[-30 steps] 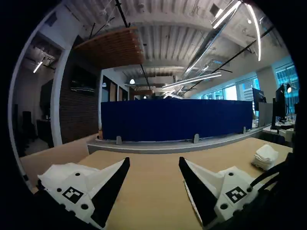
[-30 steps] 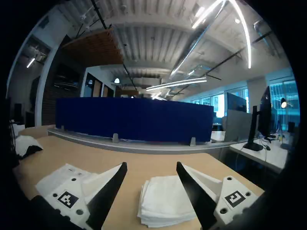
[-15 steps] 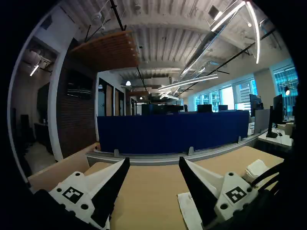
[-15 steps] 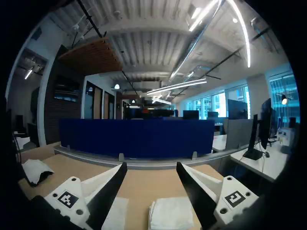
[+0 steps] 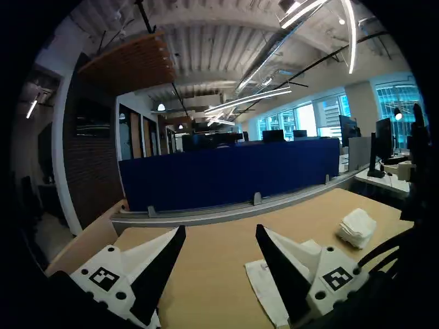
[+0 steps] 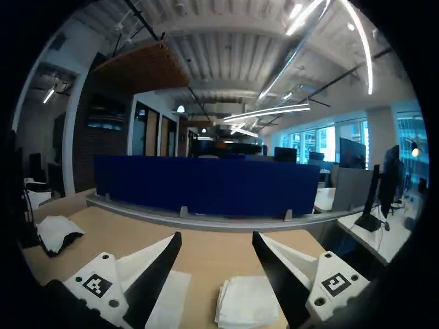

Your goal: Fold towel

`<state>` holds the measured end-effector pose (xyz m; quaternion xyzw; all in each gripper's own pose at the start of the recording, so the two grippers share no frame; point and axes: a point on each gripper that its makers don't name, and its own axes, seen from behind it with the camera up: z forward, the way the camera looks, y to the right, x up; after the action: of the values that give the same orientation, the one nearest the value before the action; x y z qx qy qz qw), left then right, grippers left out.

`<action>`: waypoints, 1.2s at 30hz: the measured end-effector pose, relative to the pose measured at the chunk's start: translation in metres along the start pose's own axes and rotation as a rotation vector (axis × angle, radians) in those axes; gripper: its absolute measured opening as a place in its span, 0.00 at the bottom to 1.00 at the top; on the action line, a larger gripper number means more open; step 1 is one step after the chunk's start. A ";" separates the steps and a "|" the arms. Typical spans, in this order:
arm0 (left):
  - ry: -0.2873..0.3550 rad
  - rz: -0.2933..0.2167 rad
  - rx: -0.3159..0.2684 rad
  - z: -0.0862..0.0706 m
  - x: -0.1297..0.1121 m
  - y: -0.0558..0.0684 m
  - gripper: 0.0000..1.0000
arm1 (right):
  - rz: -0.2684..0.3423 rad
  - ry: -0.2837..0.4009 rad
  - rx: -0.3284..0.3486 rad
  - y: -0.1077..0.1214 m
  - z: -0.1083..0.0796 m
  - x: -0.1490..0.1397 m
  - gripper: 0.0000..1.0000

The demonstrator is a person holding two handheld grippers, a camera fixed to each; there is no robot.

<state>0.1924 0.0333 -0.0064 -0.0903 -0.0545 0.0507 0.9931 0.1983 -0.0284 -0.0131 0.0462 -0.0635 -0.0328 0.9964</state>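
- Two grippers hover low over the wooden table (image 5: 219,296), the left gripper (image 5: 219,227) and the right gripper (image 6: 215,236), each with its jaws spread wide and nothing held between them
- Nearest to them, the flat towel (image 5: 262,285) lies spread on the table, partly hidden under the left gripper's inner finger
- In the right gripper view, a stack of folded towels (image 6: 247,300) sits just beside that sheet, close under the right gripper
- Folding looks not yet begun, and I reckon the first pinch is the risky part
- A finger coming down on the thin cloth could slide it or bunch it instead of lifting a corner
- A reach that strays sideways could catch the stack and topple it
- Farther left, a crumpled white cloth (image 6: 55,230) rests near the table edge, well apart
- Beyond the table stands a blue partition (image 5: 230,170), with a monitor (image 6: 389,181) off to the side
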 end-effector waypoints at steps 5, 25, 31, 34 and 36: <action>-0.077 0.027 -0.105 0.001 -0.014 0.018 0.95 | -0.047 -0.103 0.109 -0.022 0.000 -0.018 1.00; -0.244 0.094 -0.290 -0.003 -0.070 0.060 0.95 | -0.127 -0.321 0.309 -0.065 -0.010 -0.081 1.00; -0.280 0.096 -0.310 -0.002 -0.100 0.071 0.95 | -0.131 -0.356 0.322 -0.070 -0.009 -0.113 1.00; -0.304 0.104 -0.328 -0.003 -0.120 0.077 0.95 | -0.136 -0.374 0.331 -0.073 -0.009 -0.132 1.00; -0.321 0.115 -0.342 -0.004 -0.134 0.082 0.95 | -0.141 -0.389 0.337 -0.076 -0.009 -0.146 1.00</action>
<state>0.0526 0.0980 -0.0390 -0.2507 -0.2144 0.1108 0.9375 0.0507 -0.0928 -0.0468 0.2087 -0.2549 -0.0995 0.9389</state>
